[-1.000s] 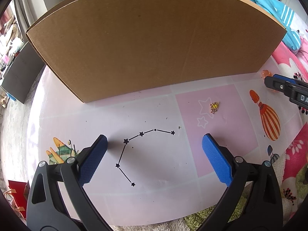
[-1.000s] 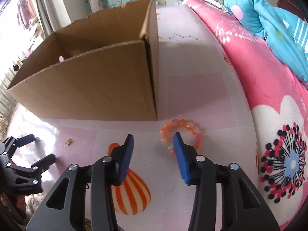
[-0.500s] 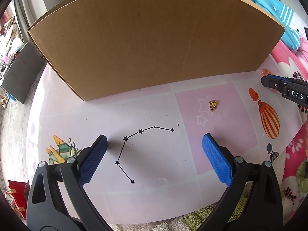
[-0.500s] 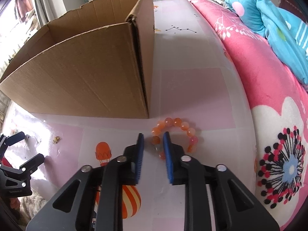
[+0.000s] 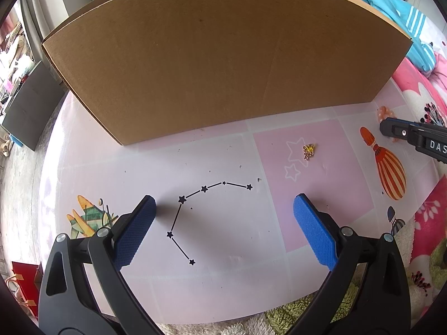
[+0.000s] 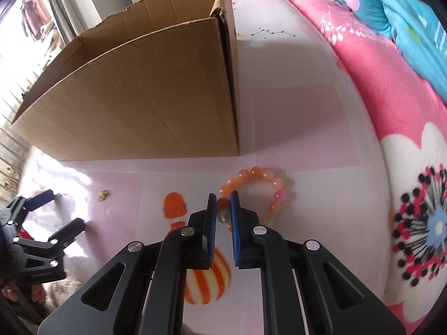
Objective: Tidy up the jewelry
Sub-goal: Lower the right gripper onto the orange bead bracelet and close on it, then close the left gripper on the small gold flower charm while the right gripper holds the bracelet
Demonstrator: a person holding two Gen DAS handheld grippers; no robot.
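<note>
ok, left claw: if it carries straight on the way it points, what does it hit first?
Probably the bare mat, around the printed constellation. The open left claw has nothing between its pads; the cardboard box stands further off.

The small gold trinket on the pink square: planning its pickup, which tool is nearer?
Left. The left tool hangs open just short of the gold trinket; the right tool is off beside it, closed on the bead bracelet.

The right gripper [image 6: 223, 199] tilts steeply down, its jaws just closing to a narrow gap with beads of the bracelet [image 6: 258, 185] pinched between the pads. The left gripper [image 5: 223, 205] angles down too, jaws spread wide, empty.
</note>
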